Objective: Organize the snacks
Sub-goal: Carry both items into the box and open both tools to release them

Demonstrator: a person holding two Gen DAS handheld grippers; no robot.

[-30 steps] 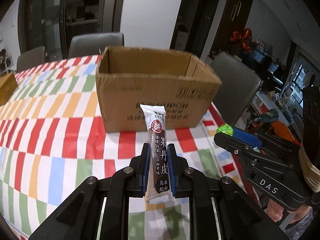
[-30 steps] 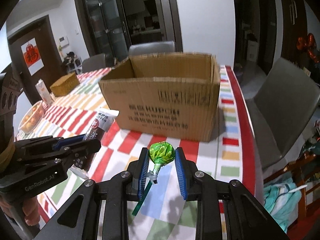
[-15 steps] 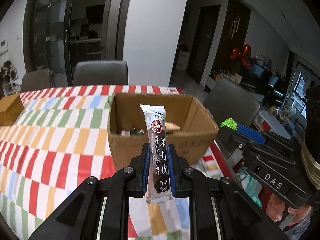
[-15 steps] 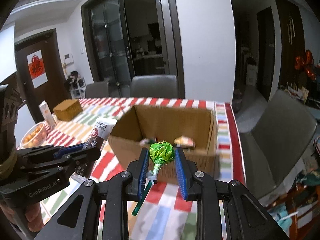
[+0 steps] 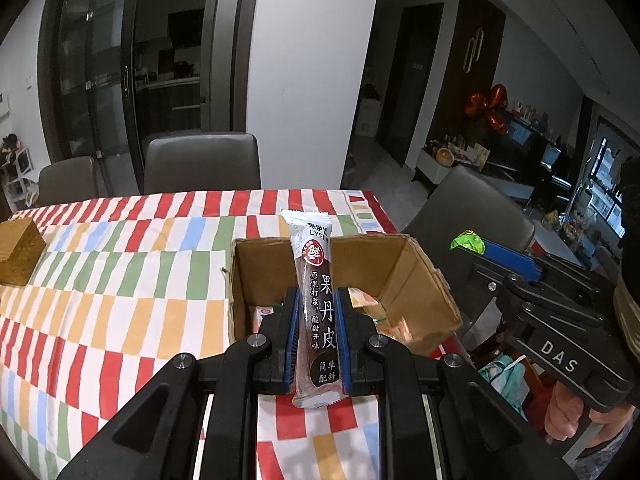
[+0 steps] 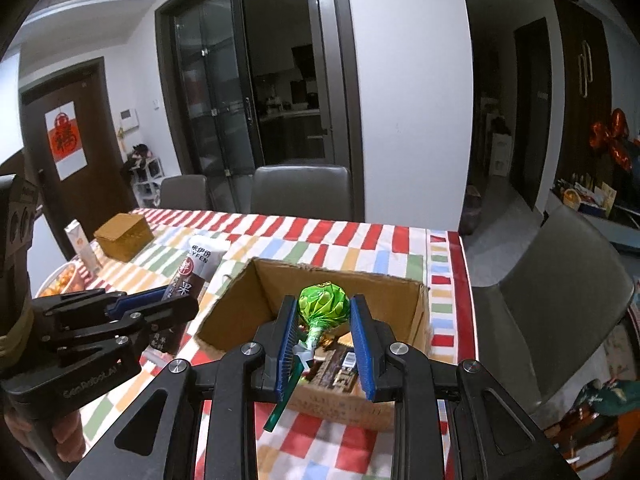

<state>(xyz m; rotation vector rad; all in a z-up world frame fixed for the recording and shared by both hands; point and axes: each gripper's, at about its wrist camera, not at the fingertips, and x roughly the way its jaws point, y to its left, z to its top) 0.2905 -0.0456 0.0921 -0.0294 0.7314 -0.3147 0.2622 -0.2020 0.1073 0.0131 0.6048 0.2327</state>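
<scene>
My left gripper (image 5: pixel 316 300) is shut on a long dark fruit-leather bar (image 5: pixel 318 312) with a white top, held upright above the near edge of an open cardboard box (image 5: pixel 424 280). My right gripper (image 6: pixel 324 308) is shut on a green-wrapped lollipop (image 6: pixel 322 306), its stick slanting down left, and hangs over the same cardboard box (image 6: pixel 236 304). Several snack packets (image 6: pixel 336 372) lie on the box floor. Each gripper shows in the other view: the right gripper (image 5: pixel 476 246) with the lollipop (image 5: pixel 467 240), the left gripper (image 6: pixel 176 300) with the bar (image 6: pixel 196 268).
The box stands near the right end of a table with a striped multicoloured cloth (image 5: pixel 120 280). A woven brown box (image 6: pixel 124 236), a carton (image 6: pixel 82 246) and a bowl of orange fruit (image 6: pixel 60 284) sit at the left. Grey chairs (image 6: pixel 560 300) ring the table.
Both grippers have risen and come forward, from facing the box's front wall to looking down into its open top. The bar and the lollipop stay clamped as before.
</scene>
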